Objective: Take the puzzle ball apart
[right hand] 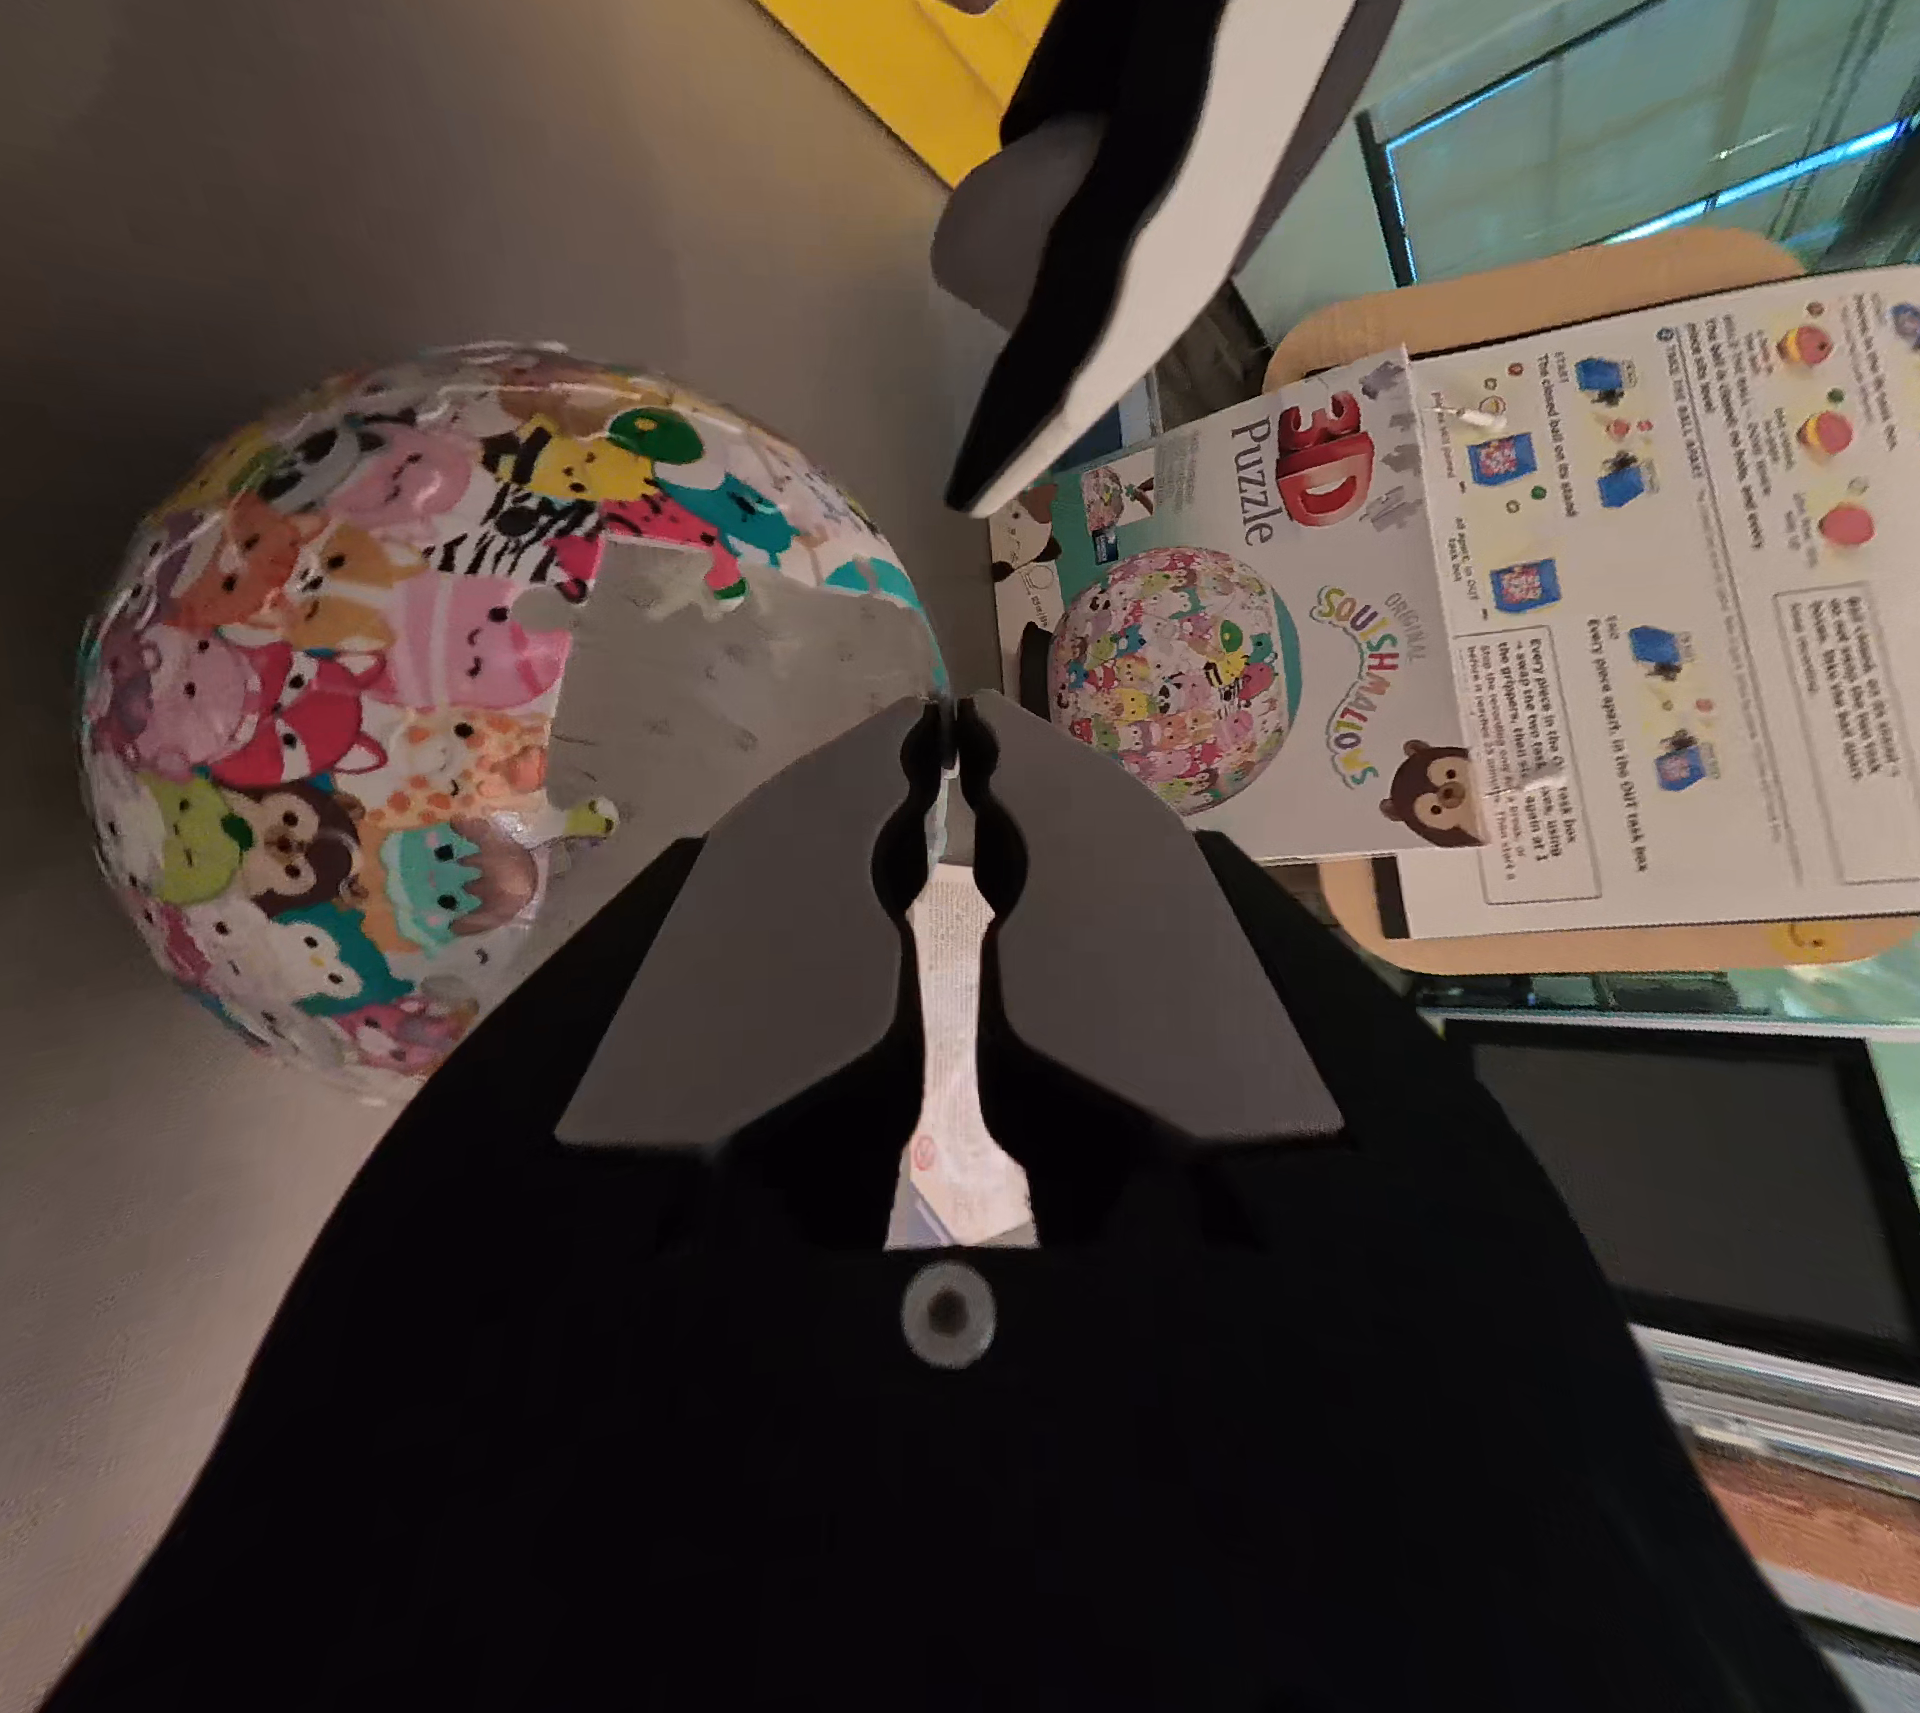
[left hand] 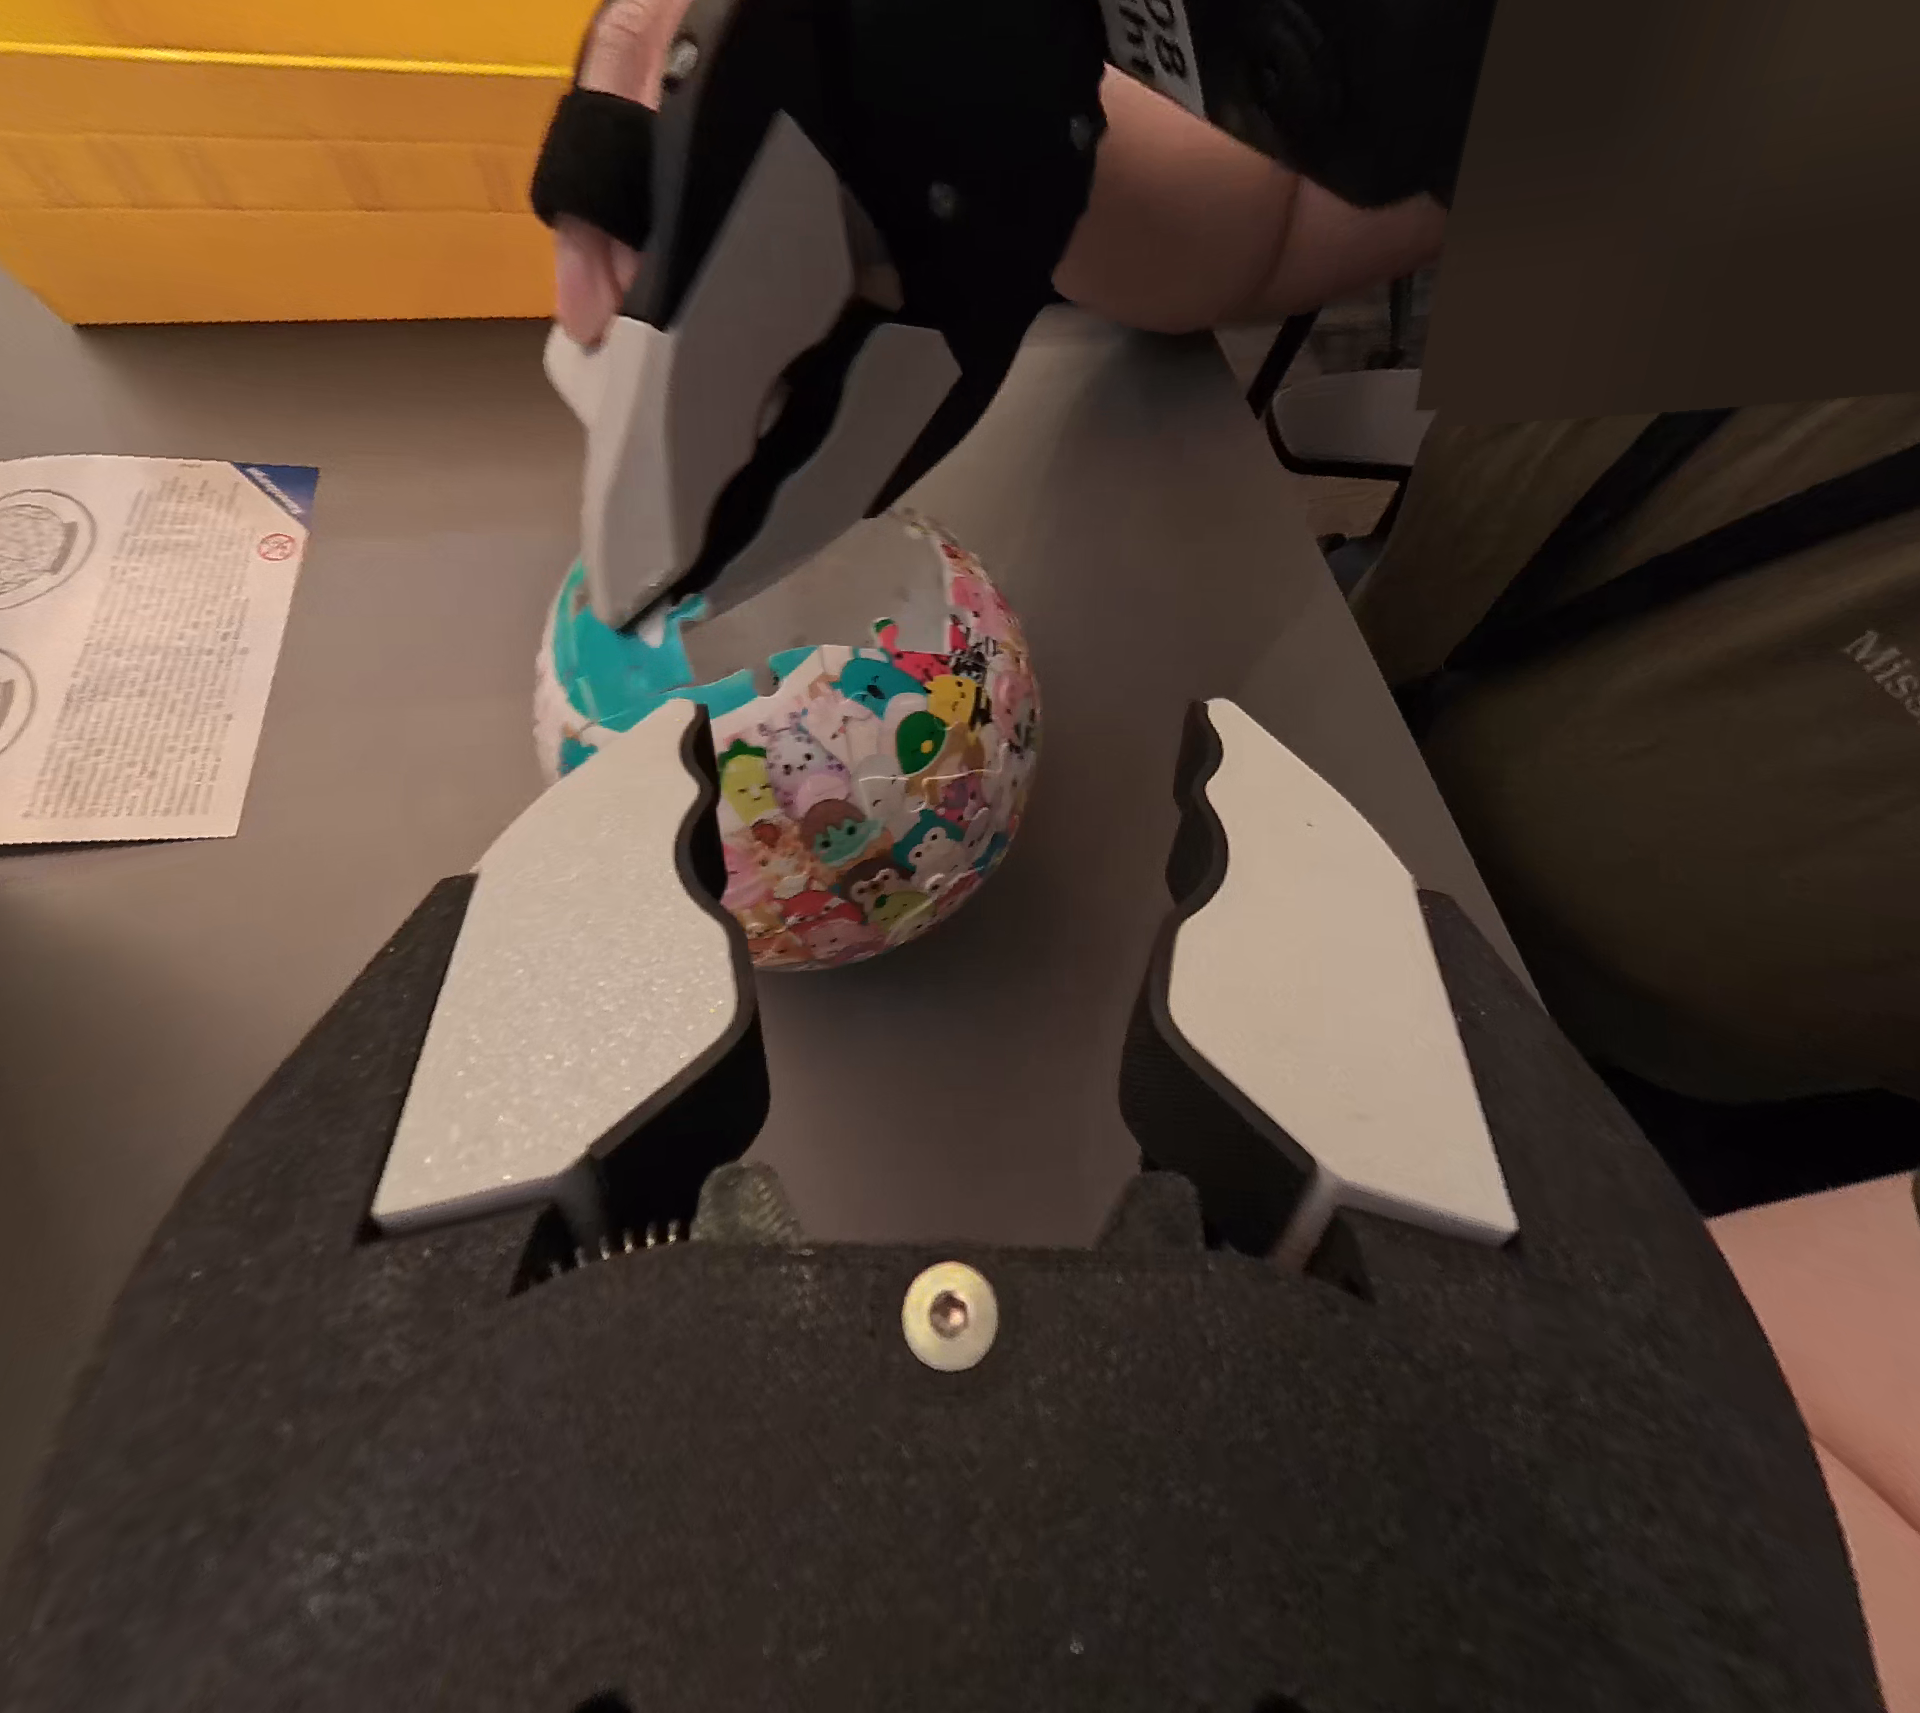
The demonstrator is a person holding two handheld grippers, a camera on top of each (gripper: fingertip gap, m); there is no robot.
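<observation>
A puzzle ball (left hand: 831, 790) sat on a table (left hand: 364, 988), with a printed leaflet (left hand: 135, 645) lying to its left and a box (left hand: 291, 53) behind. The right gripper (left hand: 665, 609) reached down at the ball's open top; the left gripper (left hand: 951, 822) stood before it.

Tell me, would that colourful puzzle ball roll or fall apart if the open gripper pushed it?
Probably both. The puzzle ball is round and sits loose on the smooth table, so a nudge would likely roll it. Its top is already open, showing a thin, hollow shell, so it probably feels light and may flex. The right gripper seems pinched on the shell's rim, which may steady it.
</observation>
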